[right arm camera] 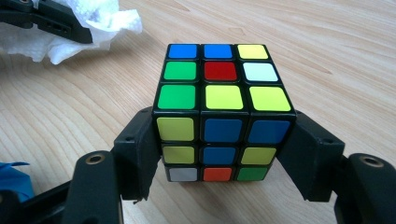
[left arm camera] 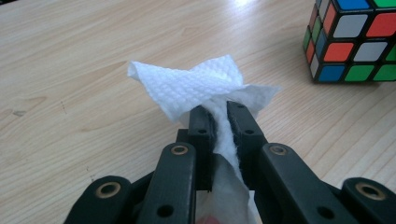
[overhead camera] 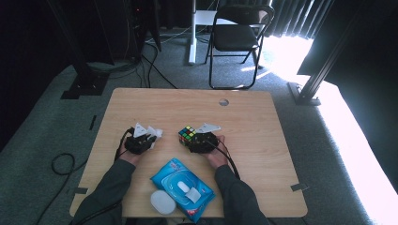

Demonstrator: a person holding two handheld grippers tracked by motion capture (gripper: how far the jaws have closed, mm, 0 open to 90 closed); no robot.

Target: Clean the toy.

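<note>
Nearest me: white lid (overhead camera: 163,202), blue wipe pack (overhead camera: 184,182), both just short of cube. My left gripper (left arm camera: 218,116) left of cube, jaws nearly closed, pinching white wipe (left arm camera: 196,84). My right gripper (right arm camera: 224,140) clamps cube (right arm camera: 223,112) by both sides on table (overhead camera: 253,122).
</note>
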